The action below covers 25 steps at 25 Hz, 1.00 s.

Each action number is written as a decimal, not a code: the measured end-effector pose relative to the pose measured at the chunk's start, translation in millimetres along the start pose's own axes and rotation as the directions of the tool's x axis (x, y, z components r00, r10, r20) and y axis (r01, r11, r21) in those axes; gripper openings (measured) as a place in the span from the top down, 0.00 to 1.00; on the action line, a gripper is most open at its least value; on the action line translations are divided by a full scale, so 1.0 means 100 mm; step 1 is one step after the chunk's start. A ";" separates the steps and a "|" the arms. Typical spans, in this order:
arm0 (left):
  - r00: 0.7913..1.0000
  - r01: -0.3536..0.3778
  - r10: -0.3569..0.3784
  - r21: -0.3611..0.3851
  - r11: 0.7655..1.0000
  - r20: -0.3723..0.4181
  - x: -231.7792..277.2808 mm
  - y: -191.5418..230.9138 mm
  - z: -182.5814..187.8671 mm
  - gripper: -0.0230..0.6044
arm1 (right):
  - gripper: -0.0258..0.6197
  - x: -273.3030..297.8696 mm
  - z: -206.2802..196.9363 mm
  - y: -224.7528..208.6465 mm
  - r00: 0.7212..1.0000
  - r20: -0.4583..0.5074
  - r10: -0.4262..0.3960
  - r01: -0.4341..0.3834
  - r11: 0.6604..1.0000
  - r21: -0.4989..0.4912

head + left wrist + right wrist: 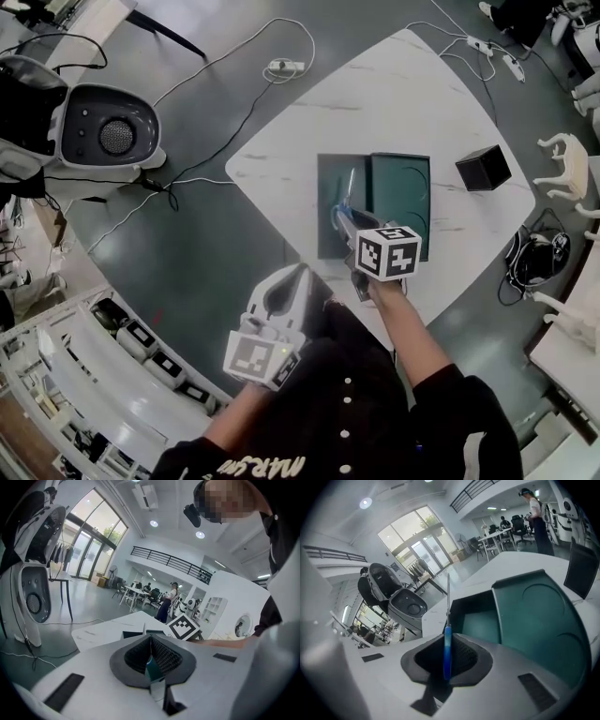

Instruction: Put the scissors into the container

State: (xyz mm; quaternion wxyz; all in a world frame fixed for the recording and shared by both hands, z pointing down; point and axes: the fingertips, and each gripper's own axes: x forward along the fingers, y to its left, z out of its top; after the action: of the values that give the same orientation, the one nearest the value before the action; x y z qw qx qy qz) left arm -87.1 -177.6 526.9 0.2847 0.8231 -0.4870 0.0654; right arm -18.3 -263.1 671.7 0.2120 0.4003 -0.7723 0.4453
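Observation:
A pair of scissors (pixel 345 195) with a blue handle (pixel 447 651) stands edge-on in my right gripper (pixel 349 225), which is shut on the handle. The thin blade (pixel 448 592) points ahead over the open dark-green container (pixel 329 208) on the white table (pixel 281 159). The container's (pixel 477 620) teal lid (pixel 401 192) lies flat beside it on the right. My left gripper (pixel 287 283) hovers off the table's near-left edge with its jaws together and nothing held. In the left gripper view the black pads (pixel 161 656) meet in a line.
A black cube (pixel 484 168) sits on the table right of the lid. A white machine (pixel 105 131) stands on the dark floor at left, with cables and a power strip (pixel 286 67) around it. White chairs (pixel 562 159) stand at the right.

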 end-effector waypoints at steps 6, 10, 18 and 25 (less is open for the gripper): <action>1.000 -0.009 0.009 -0.021 1.000 -0.016 0.17 0.14 0.01 0.92 | 0.87 0.30 -0.18 -0.07 0.993 -0.115 0.017 -0.008 0.997 0.074; 0.999 -0.010 0.009 -0.036 0.999 -0.035 0.25 0.19 -0.05 0.92 | 0.87 0.40 -0.27 -0.13 0.986 -0.164 0.003 0.013 0.995 0.096; 0.997 -0.019 0.014 -0.062 0.998 -0.075 0.42 0.30 -0.08 0.92 | 0.87 0.54 -0.34 -0.13 0.976 -0.215 0.020 0.008 0.991 0.132; 0.995 -0.028 0.021 -0.061 0.998 -0.102 0.50 0.36 -0.14 0.92 | 0.84 0.61 -0.31 -0.20 0.975 -0.221 -0.014 0.036 0.995 0.092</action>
State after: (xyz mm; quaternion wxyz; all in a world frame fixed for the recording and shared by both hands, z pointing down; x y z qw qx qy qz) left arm -89.3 -221.5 572.3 0.3338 0.8034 -0.4838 0.0954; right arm -38.7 -268.0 739.6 0.2826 0.3679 -0.7168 0.5206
